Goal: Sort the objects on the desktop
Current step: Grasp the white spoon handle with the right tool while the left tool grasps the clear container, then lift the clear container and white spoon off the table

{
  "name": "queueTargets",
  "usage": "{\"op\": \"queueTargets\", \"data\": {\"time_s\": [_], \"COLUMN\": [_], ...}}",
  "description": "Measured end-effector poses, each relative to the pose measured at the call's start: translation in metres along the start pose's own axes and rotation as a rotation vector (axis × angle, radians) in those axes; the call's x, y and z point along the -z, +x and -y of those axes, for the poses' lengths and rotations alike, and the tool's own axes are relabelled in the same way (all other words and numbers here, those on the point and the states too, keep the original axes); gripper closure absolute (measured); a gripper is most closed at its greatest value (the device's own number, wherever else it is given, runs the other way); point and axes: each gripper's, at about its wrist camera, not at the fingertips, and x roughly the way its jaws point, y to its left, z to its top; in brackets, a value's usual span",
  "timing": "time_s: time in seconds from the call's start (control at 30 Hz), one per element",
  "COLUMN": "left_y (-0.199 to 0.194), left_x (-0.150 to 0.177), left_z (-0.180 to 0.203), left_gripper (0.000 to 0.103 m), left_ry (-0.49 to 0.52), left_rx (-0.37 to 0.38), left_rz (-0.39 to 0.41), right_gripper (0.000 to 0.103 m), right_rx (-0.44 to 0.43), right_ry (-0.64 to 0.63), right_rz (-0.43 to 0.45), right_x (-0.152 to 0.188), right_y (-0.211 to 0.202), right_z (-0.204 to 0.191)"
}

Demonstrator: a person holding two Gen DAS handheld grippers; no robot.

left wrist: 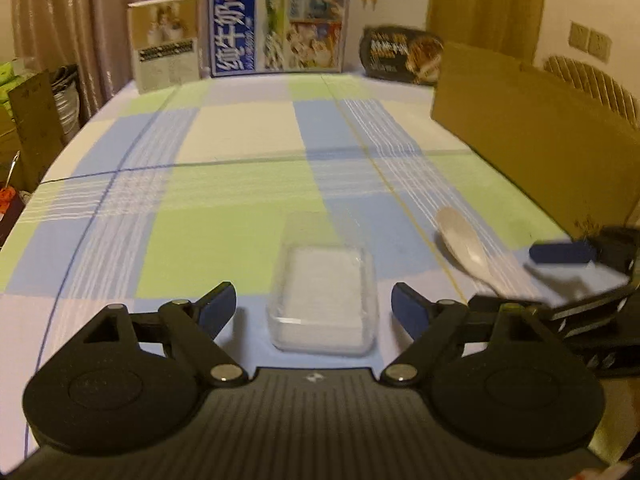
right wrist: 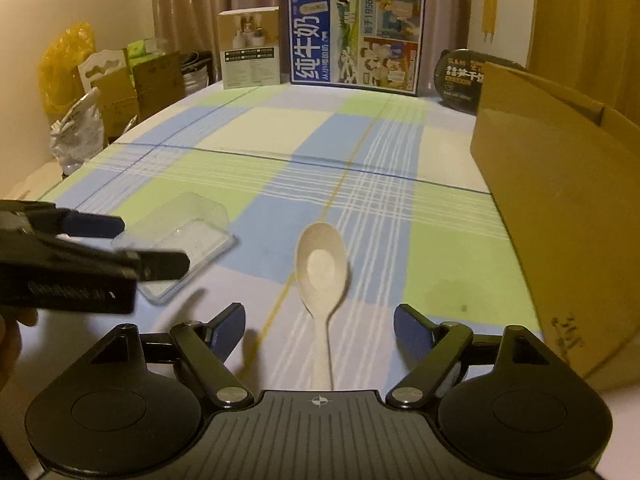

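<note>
I see both grippers over the desk (left wrist: 240, 136), which carries a checked cloth in blue, green and cream. My left gripper (left wrist: 314, 308) has its jaws wide apart; a clear plastic box (left wrist: 324, 300) lies on the cloth between the two blue pads, and neither pad touches it, so nothing is held. The box is rectangular, transparent, and sits flat. In the right wrist view the same clear plastic box (right wrist: 180, 240) appears at the left, partly covered by the left gripper's black fingers. My right gripper (right wrist: 320, 324) also has its jaws wide apart. A pale spoon (right wrist: 322, 276) lies on the cloth between them, bowl facing up and pointing away from the camera, handle running back toward the gripper body; the pads stand clear of the handle on both sides, so the spoon is not gripped. In the left wrist view the spoon (left wrist: 464, 244) lies to the right of the box, near it but apart. A brown cardboard box (right wrist: 560, 208) stands on the right side of the desk, just beside the spoon's area. At the far edge stand a blue milk carton (right wrist: 356, 40), a smaller beige carton (right wrist: 250, 48) to its left, and a dark round package (right wrist: 460, 76) to its right.
</note>
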Motion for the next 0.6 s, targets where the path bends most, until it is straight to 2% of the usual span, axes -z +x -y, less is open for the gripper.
{"op": "queueTargets", "data": {"time_s": [0.17,0.33,0.53,0.6], "left_y": [0.005,0.016,0.025,0.026], "left_x": [-0.004,-0.004,-0.001,-0.001], "left_z": [-0.005,-0.002,0.004,0.007], "left_gripper": [0.021,0.022,0.026,0.03], "left_ry": [-0.005,0.004,0.043,0.055], "left_rx": [0.007,0.03,0.021,0.014], "left_rz": [0.013,-0.007,-0.014,-0.008], "right_gripper": [0.03,0.044,0.056,0.06], "right_rx": [-0.003,-0.005,-0.015,-0.017], "right_ry": [-0.002,-0.012,-0.013,-0.012], "right_rz": [0.027,0.06,0.072,0.074], "right_x": [-0.002,-0.008,-0.008,-0.008], "right_y": [0.019,0.028,0.028,0.028], "right_z": [0.0,0.005,0.009,0.008]}}
